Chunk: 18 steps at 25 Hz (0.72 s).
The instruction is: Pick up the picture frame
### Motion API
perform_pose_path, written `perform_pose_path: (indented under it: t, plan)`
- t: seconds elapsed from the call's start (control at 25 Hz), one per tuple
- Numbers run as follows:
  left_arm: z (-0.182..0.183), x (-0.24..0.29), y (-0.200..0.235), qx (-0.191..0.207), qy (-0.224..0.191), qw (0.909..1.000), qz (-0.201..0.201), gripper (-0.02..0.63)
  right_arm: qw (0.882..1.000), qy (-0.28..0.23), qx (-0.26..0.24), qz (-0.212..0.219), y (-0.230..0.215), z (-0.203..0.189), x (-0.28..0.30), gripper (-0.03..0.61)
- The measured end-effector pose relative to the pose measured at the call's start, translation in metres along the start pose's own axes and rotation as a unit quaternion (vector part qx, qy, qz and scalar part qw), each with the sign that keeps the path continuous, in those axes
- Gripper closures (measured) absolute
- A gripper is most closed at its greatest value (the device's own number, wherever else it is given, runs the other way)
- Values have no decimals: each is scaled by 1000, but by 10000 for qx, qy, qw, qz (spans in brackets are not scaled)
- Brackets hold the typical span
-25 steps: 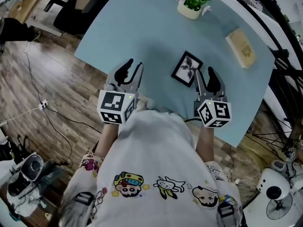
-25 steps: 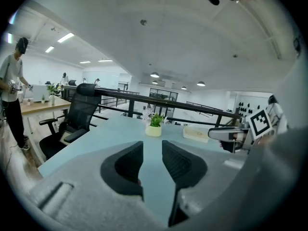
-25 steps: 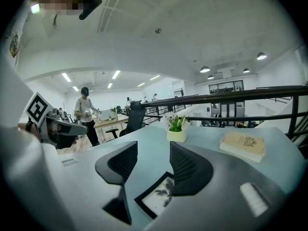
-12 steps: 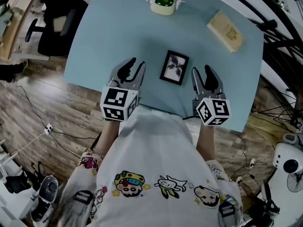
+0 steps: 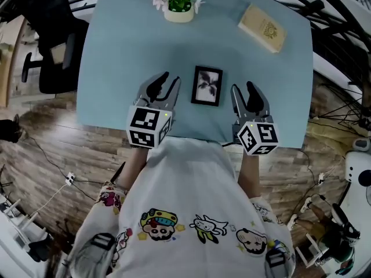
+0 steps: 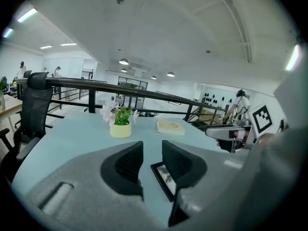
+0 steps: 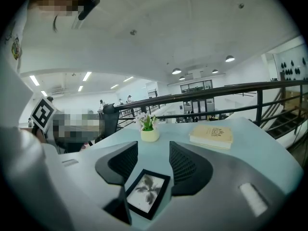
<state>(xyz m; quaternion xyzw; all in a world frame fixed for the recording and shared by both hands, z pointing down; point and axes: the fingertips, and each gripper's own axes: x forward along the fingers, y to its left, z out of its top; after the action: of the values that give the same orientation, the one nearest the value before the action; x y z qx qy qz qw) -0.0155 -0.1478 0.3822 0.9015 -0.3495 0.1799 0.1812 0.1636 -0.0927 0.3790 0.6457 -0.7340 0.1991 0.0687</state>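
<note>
A small black picture frame point(image 5: 207, 86) with a dark leaf print lies flat on the pale blue table point(image 5: 116, 51), near its front edge. My left gripper point(image 5: 165, 81) hovers just left of the frame, jaws open and empty. On the frame's right my right gripper point(image 5: 243, 91) is also open and empty. The left gripper view has the frame point(image 6: 163, 176) partly hidden behind the right jaw. In the right gripper view the frame point(image 7: 144, 191) lies low between the jaws, close below them.
A cream pot of flowers point(image 5: 177, 4) stands at the table's far side, and a tan book point(image 5: 262, 28) lies at the far right. A black office chair point(image 5: 49, 45) is left of the table; railings and cables run along the right.
The view has shifted, so the table and frame now sit squarer and more central. Both grippers stay either side of the frame, open.
</note>
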Motion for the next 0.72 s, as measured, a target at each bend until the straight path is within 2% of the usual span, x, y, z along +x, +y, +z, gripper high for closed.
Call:
perform_pose_path:
  t: [0.36, 0.72]
  plan:
    - [-3, 28, 0, 33, 215, 9994, -283, 497, 9998, 35, 78, -199, -10, 0, 13, 379]
    - [-26, 49, -8, -142, 506, 9979, -385, 497, 9991, 303, 262, -144, -17, -29, 20, 379]
